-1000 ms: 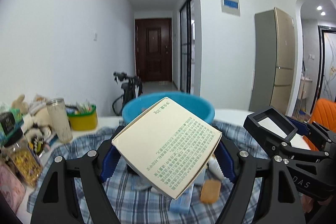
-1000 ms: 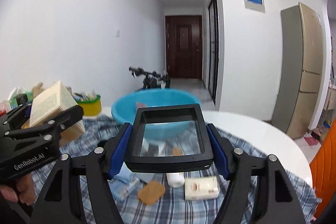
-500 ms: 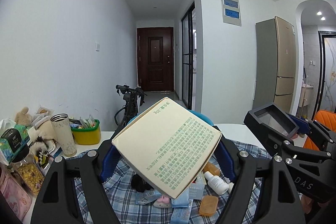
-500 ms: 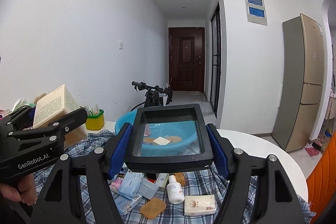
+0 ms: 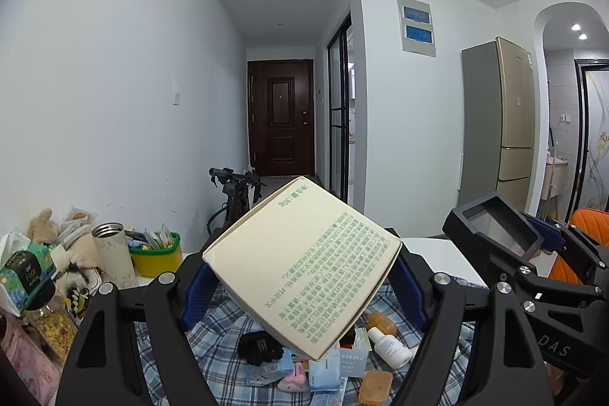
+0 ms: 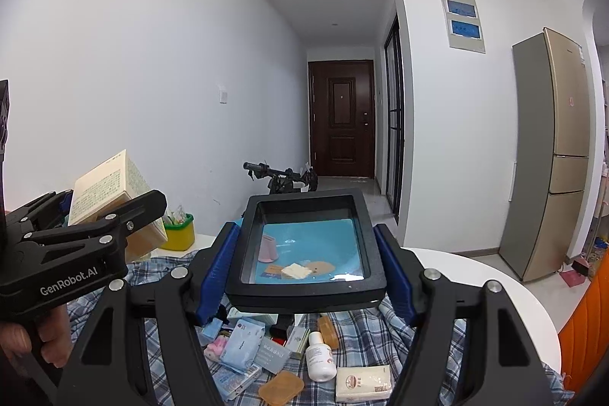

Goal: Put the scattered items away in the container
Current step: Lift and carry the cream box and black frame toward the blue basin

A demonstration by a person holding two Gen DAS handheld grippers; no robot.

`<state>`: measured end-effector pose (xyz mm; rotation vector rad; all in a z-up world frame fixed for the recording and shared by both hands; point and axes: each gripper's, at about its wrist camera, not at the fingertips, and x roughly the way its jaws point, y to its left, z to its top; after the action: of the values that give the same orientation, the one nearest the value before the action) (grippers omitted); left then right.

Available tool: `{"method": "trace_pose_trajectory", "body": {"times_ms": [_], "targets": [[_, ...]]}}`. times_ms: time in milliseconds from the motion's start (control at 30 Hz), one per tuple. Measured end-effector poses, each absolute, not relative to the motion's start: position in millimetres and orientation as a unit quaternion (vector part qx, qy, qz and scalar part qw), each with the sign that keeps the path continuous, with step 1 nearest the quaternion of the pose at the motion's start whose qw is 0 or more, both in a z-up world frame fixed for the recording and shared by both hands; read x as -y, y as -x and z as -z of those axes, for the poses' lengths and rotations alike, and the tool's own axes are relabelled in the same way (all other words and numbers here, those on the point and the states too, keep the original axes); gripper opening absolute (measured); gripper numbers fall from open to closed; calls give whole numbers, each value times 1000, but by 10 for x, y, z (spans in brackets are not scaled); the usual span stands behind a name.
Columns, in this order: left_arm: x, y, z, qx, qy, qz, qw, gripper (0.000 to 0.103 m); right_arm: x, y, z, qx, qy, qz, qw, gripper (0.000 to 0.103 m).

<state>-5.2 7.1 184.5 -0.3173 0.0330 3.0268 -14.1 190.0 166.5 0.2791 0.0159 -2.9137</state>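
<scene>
My left gripper is shut on a cream cardboard box with green print, held tilted above the table; it also shows at the left of the right wrist view. My right gripper is shut on a black-framed clear case. Through the case I see the blue basin, which holds a few small items. Scattered on the plaid cloth below lie a white bottle, a tan soap bar, a tissue pack and several packets.
At the table's left stand a yellow-green tub, a metal tumbler, a tissue box and jars. An orange chair is at the right. A scooter stands behind the table.
Both grippers have risen with their loads. The basin has dropped lower in view, and more of the scattered items on the cloth shows below the grippers.
</scene>
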Motion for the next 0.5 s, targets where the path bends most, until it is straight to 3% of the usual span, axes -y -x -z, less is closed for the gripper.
{"method": "trace_pose_trajectory", "body": {"times_ms": [500], "targets": [[-101,228,-2124,-12,88,-994,61,81,-1850,276,-1952,-19,-57,993,104,69]]}}
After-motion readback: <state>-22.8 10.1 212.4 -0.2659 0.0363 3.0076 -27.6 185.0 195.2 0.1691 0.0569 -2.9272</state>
